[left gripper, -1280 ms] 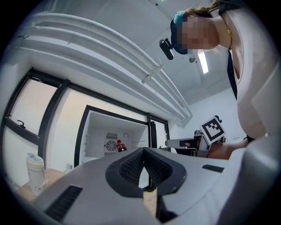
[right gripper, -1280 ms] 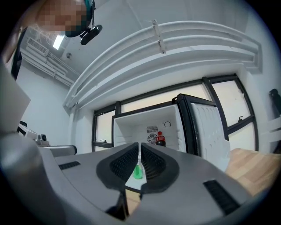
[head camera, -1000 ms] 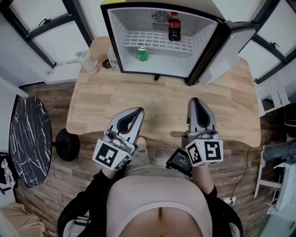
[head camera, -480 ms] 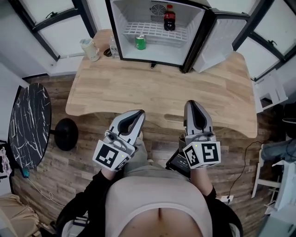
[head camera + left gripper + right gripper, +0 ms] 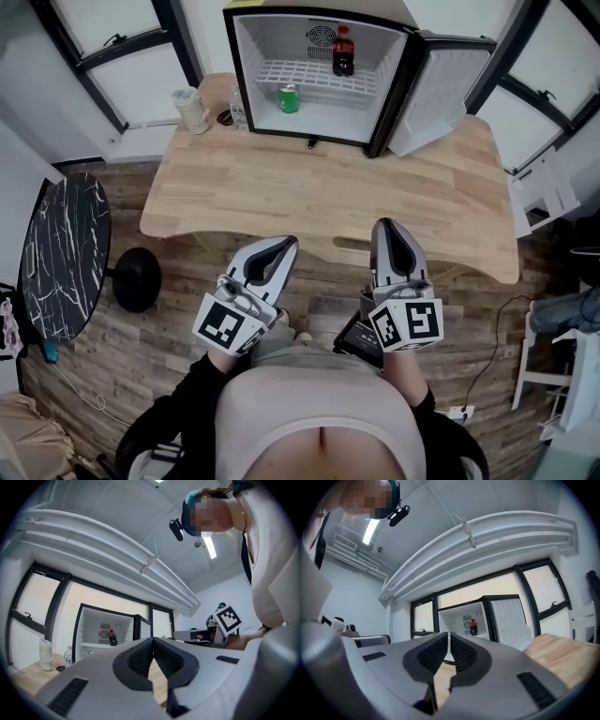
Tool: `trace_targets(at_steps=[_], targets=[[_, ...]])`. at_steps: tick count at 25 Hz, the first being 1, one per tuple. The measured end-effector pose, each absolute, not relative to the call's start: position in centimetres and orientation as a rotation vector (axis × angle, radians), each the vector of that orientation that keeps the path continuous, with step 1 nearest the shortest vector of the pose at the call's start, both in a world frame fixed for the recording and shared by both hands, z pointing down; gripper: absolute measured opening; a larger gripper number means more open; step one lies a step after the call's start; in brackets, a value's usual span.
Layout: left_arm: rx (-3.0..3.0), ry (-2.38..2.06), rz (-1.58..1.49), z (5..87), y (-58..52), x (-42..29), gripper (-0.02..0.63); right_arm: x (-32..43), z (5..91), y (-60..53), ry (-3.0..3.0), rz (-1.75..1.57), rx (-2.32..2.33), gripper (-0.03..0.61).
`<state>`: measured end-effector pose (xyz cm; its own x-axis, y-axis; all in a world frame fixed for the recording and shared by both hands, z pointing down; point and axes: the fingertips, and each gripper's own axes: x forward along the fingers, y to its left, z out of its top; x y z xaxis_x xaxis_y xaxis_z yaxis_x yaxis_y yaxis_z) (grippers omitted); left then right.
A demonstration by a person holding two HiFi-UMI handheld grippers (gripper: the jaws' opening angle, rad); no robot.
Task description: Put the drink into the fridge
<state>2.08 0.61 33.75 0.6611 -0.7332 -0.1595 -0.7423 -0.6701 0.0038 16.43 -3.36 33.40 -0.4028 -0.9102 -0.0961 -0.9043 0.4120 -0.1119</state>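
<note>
A small fridge (image 5: 255, 66) stands open at the far side of the wooden table (image 5: 328, 187), its door (image 5: 441, 94) swung out to the right. Inside, a dark cola bottle (image 5: 343, 52) stands on the wire shelf and a green can (image 5: 289, 98) sits on the floor below. My left gripper (image 5: 281, 246) and right gripper (image 5: 387, 228) hover at the table's near edge, both shut and empty, far from the fridge. The left gripper view shows its shut gripper (image 5: 152, 641) and the cola bottle (image 5: 112, 638). The right gripper view shows the shut gripper (image 5: 449, 637) and the bottle (image 5: 473, 627).
A pale cup (image 5: 191, 110) and a small water bottle (image 5: 236, 103) stand left of the fridge. A round black marble table (image 5: 66, 253) and a black stand base (image 5: 138, 279) are on the floor to the left. A black device (image 5: 356, 336) is by my right gripper.
The table and fridge lie farther from me than a second ago. Both grippers have drawn back from over the tabletop to its near edge, still shut.
</note>
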Motion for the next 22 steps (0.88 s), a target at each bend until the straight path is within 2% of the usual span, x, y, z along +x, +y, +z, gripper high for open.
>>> trace_targets(at_steps=[7, 17, 22], targets=[[-2.794, 1.327, 0.234, 34.8, 2.4, 0.9, 0.005, 14.4, 35.8, -2.3, 2.615, -0.135, -1.554, 0.04], [-2.786, 1.25, 0.277, 32.9, 5.0, 0.1, 0.005, 13.5, 34.2, 1.0, 2.589, -0.084, -1.587, 0.04], [-2.788, 1.253, 0.286, 32.8, 9.0, -2.9, 0.005, 10.3, 34.9, 4.7, 2.599, -0.117, -1.595, 0.04]])
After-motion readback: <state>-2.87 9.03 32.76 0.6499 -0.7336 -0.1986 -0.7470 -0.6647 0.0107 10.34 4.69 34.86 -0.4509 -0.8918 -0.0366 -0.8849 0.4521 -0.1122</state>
